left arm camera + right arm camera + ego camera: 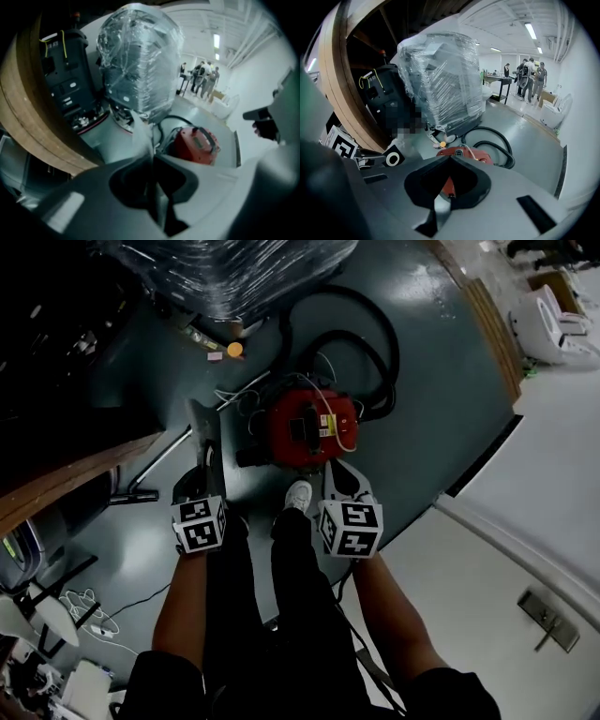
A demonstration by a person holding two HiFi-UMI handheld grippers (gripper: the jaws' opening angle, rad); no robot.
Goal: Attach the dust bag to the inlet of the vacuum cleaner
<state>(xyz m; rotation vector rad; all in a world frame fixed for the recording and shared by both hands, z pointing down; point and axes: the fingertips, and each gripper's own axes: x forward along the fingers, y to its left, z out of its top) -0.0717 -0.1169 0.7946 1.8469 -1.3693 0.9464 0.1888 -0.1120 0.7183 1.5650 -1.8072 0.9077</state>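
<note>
The red vacuum cleaner sits on the dark floor just ahead of the person's feet, with its black hose looped behind it. My left gripper is to its left, shut on the lower edge of a flat grey dust bag that stands up from the jaws. In the left gripper view the bag rises as a thin pale sheet out of the shut left gripper, left of the vacuum. My right gripper is shut and empty, near the vacuum's near right side. In its own view the right gripper points at the vacuum.
A tall load wrapped in clear film stands behind the vacuum. A curved wooden edge and dark equipment lie to the left. The person's white shoe is close to the vacuum. Loose cables lie at lower left. People stand far off.
</note>
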